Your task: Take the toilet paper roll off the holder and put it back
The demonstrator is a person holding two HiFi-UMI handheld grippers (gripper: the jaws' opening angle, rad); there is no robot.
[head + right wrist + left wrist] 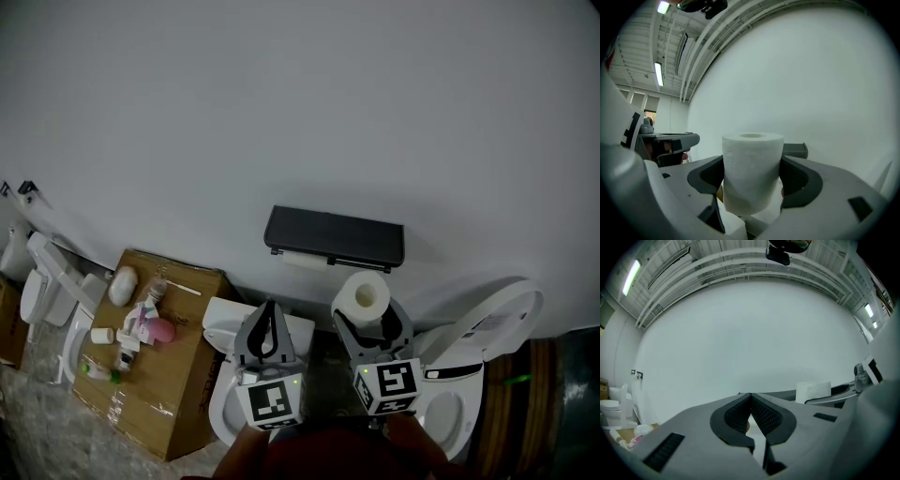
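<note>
The white toilet paper roll (363, 299) stands upright between the jaws of my right gripper (372, 323), which is shut on it just below the black wall holder (335, 237). In the right gripper view the roll (751, 171) fills the space between both pads, with the holder's end (795, 150) behind it. My left gripper (269, 330) hangs to the left of the roll, shut with its tips together and nothing between them. In the left gripper view, this gripper (750, 399) points at the white wall, and the right gripper's held roll (813, 391) shows at the right.
A white toilet (473, 361) with raised lid stands below right, another white toilet cistern (230, 323) under the left gripper. A cardboard box (178, 375) with bottles and small items (141, 328) sits at left. More white fixtures (47, 291) line the far left wall.
</note>
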